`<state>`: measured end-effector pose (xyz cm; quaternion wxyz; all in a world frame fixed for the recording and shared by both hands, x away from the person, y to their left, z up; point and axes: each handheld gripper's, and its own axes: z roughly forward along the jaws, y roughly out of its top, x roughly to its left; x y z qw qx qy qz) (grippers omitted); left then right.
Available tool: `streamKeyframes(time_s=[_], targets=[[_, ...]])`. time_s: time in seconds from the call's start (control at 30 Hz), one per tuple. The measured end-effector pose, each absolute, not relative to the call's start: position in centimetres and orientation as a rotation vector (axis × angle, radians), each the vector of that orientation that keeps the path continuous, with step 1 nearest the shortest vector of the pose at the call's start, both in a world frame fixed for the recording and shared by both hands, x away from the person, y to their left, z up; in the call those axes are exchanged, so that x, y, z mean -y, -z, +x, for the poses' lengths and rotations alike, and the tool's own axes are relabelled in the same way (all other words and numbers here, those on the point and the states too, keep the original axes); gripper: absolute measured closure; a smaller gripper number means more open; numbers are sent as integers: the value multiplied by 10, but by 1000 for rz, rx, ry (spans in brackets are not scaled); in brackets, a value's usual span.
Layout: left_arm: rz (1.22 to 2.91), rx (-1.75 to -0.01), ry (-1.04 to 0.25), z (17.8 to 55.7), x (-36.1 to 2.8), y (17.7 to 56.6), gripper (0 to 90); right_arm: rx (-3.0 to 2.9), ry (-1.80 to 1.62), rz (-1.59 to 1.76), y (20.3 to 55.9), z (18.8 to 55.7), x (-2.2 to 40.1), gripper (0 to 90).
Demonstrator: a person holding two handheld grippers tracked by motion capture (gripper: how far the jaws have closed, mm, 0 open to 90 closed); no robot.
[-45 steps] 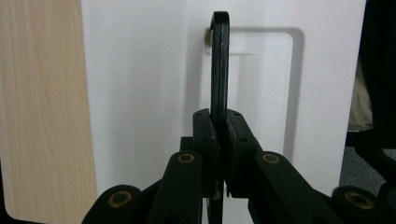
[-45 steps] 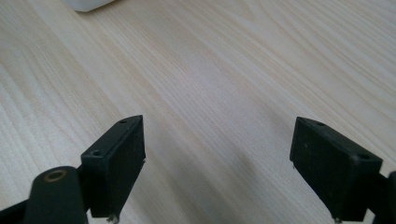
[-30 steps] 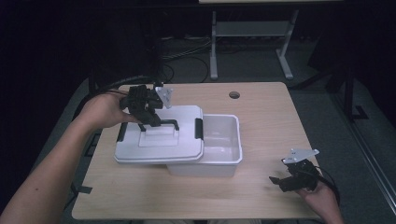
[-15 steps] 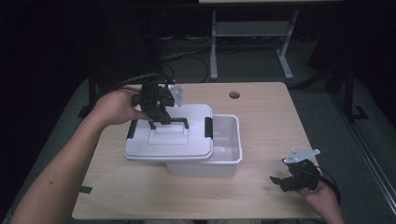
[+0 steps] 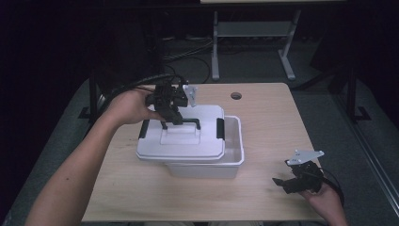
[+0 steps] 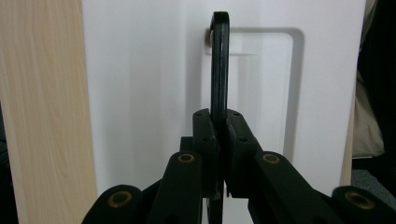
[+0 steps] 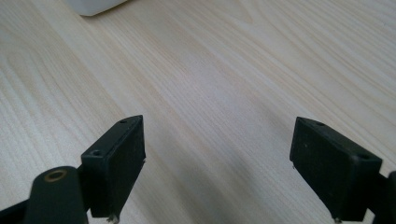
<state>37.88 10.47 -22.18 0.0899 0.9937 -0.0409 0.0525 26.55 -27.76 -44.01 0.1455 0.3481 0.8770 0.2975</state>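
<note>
On the pale wooden table [image 5: 263, 188] a white bin [image 5: 233, 160] sits half covered by its white lid [image 5: 181, 146], whose black handle [image 6: 219, 60] the left gripper [image 5: 170, 113] clamps, while the right gripper [image 5: 288, 182] rests wide-jawed near the table's edge.
</note>
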Motion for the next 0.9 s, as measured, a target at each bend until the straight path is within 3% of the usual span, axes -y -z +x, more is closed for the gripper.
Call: streamKeyframes(time_s=[0.9], targets=[[2934,151,-139,381,-72,229,848,-2530,-854,983,440,267,277,177]])
